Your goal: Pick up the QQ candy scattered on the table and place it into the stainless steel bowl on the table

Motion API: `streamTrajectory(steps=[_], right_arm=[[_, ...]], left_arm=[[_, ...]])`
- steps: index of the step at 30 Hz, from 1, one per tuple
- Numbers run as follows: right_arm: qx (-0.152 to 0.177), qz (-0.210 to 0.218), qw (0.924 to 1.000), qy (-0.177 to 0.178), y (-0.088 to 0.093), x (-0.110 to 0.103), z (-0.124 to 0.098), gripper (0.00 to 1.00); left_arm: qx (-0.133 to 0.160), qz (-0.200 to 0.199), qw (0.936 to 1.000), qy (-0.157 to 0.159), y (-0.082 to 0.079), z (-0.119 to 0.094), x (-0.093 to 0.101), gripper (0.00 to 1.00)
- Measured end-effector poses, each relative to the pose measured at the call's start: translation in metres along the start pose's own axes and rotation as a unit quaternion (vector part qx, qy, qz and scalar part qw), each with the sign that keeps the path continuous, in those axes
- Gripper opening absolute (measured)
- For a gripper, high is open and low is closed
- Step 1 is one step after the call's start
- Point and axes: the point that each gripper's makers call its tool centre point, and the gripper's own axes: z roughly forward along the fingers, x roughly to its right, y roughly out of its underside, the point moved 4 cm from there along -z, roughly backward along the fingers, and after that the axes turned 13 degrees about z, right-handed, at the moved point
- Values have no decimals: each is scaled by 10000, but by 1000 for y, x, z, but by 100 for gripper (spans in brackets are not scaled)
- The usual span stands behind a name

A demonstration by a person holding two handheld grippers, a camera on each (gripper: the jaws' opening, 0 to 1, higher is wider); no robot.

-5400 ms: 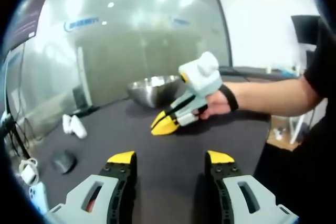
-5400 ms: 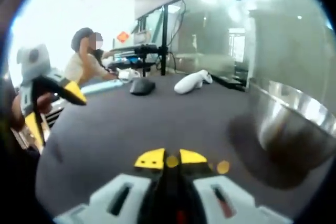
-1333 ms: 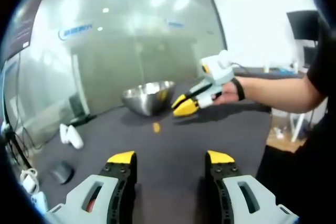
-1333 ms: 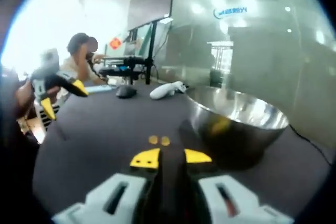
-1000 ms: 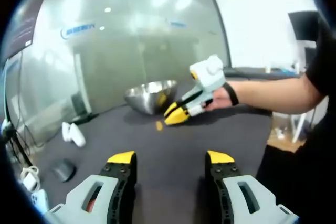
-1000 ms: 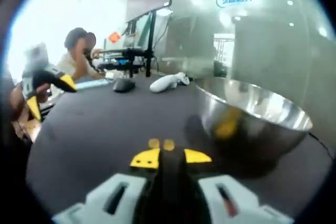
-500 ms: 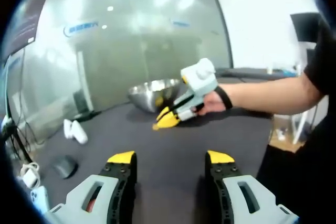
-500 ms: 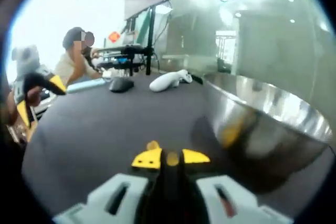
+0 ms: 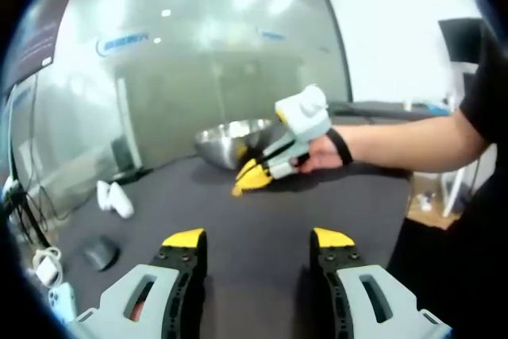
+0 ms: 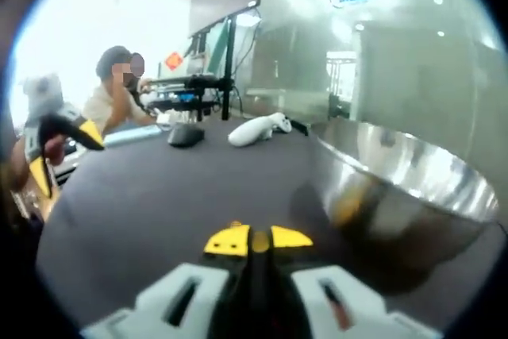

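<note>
Left gripper view: dark table (image 9: 262, 212), glass wall (image 9: 198, 61)

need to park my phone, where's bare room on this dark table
Bare: the dark table between the open left gripper and the right gripper. Crowded: the shiny steel bowl by the right gripper, and the far edge with white controllers and a black mouse.

Dark grey table (image 9: 262, 212) w/ matte top. On it: stainless steel bowl (image 10: 397, 180) at far side, white controller (image 10: 255, 129) + dark mouse (image 10: 184, 136) nr far edge, well apart from bowl. Yellow QQ candy (image 10: 235, 226) lies by bowl.
</note>
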Motion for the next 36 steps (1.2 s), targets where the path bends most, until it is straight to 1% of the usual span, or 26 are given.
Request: streamTrajectory(steps=[3,6,7,9,11,12,16,18,21,26,27,29,30,32,33,36], right_arm=[[93,42,9998,165,-6,0,-16,9],[187,-63,9995,246,-10,0,-28,9],[238,-119,9993,263,-11,-1,-35,9],[535,-343,9972,393,-17,0,-53,9],[588,-307,9972,357,-15,-1,-70,9],[680,-294,9963,445,-16,2,-78,9],[822,-131,9933,806,-21,20,-104,9],[844,-70,9921,923,-23,27,-111,9],[930,-24,9893,1121,-30,34,-117,9],[1257,58,9835,1297,-59,43,-118,9],[1343,103,9821,1314,-65,45,-117,9],[1746,304,9768,1204,-83,47,-110,9],[1795,493,9752,1193,-87,49,-106,9],[1781,522,9728,1387,-92,57,-100,9],[1704,534,9708,1601,-93,64,-95,9],[1633,678,9697,1688,-95,73,-82,9]], left_arm=[[26,-9,10000,-16,-2,0,-1,53],[15,-10,10000,-2,-1,1,-1,53],[5,-4,10000,8,0,1,0,53],[-7,7,10000,30,0,2,1,53],[12,9,10000,43,-1,2,1,53],[15,3,10000,47,-1,2,1,53],[-4,16,10000,42,-1,4,1,53],[20,30,10000,60,-3,6,2,53],[56,53,9999,96,-7,7,5,53],[66,113,9998,146,-10,8,7,53],[65,107,9998,141,-10,8,7,53],[56,97,9998,142,-9,8,8,53],[47,96,9998,147,-9,8,9,53],[46,98,9998,160,-9,8,10,53],[54,95,9998,168,-9,8,11,53],[62,89,9998,165,-9,7,10,53]])
